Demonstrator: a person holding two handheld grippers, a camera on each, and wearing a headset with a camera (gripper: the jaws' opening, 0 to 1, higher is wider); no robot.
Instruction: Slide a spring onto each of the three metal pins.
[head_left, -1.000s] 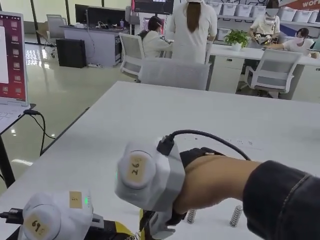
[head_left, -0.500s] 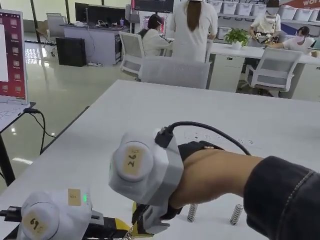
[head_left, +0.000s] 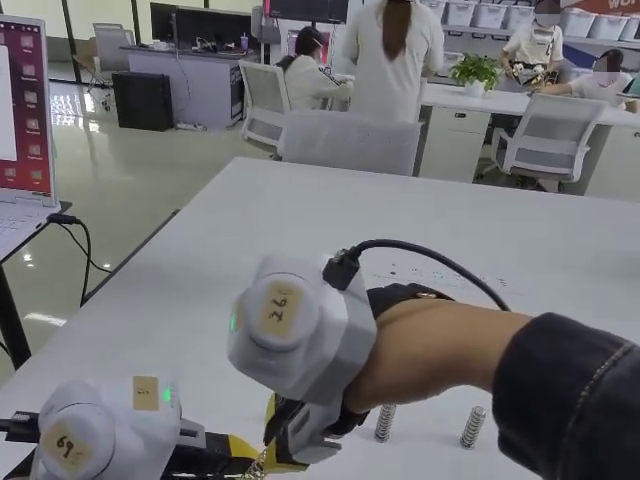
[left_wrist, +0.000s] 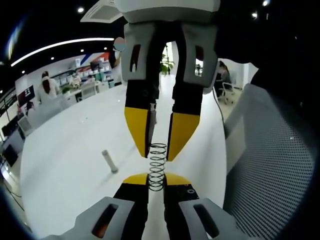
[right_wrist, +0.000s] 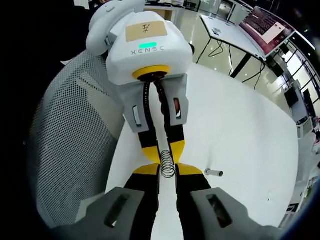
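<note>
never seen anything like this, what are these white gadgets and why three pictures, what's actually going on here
No robot here: a person holds a two-fingered gripper in each hand. One picture comes from a headset camera looking down at the white table; the two round ones come from cameras riding on the grippers. The left gripper and right gripper meet tip to tip, both seemingly closed on one spring between their yellow fingers. A metal pin rests on the table, and two more springs sit near the person's arm.
</note>
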